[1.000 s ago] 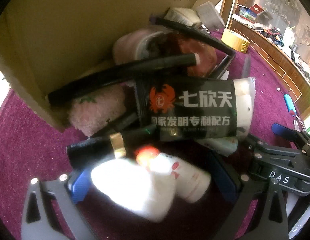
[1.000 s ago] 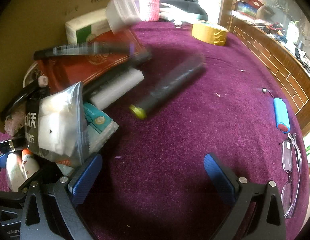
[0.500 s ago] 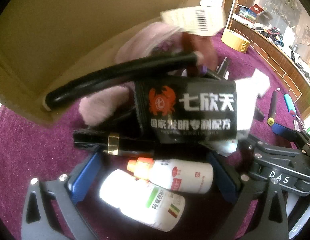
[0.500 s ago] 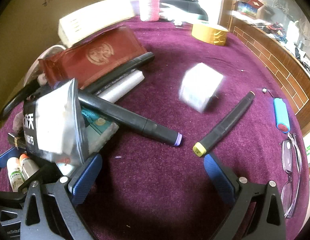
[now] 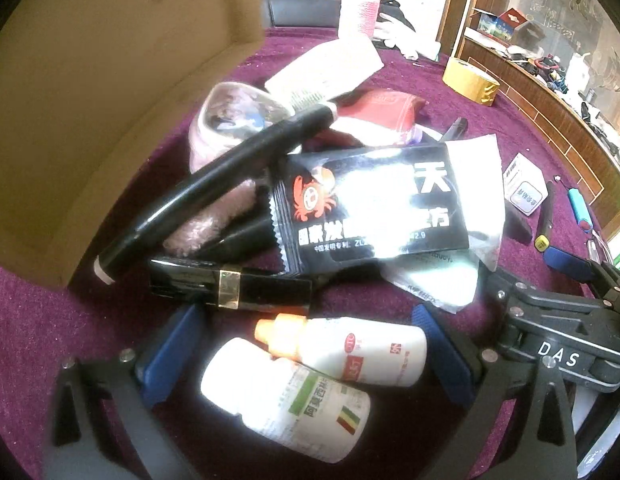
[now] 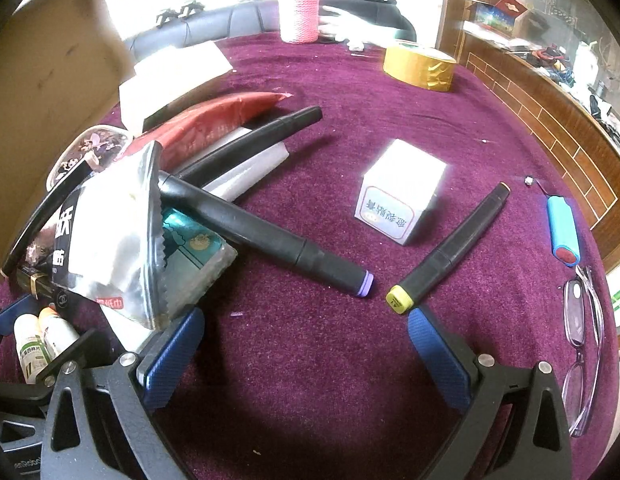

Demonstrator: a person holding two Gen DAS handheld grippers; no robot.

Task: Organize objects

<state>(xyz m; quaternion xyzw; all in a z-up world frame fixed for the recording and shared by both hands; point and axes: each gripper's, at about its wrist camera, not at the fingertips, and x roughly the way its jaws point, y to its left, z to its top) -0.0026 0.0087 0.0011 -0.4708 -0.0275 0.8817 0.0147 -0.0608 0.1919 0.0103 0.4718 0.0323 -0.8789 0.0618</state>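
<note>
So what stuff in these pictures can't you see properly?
- Pink fluffy cloth, left wrist view: mostly under a long black marker.
- Black crab-logo packet, left wrist view: glare hides its print.
- Clear-framed glasses, right wrist view: distorted at the fisheye edge.

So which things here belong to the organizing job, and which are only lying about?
For the job: black crab packet, two white bottles, black case with gold band, purple-capped marker, yellow-capped marker, small white box, cardboard box.

Probably lying about: tape roll, glasses, pink bottle.
</note>
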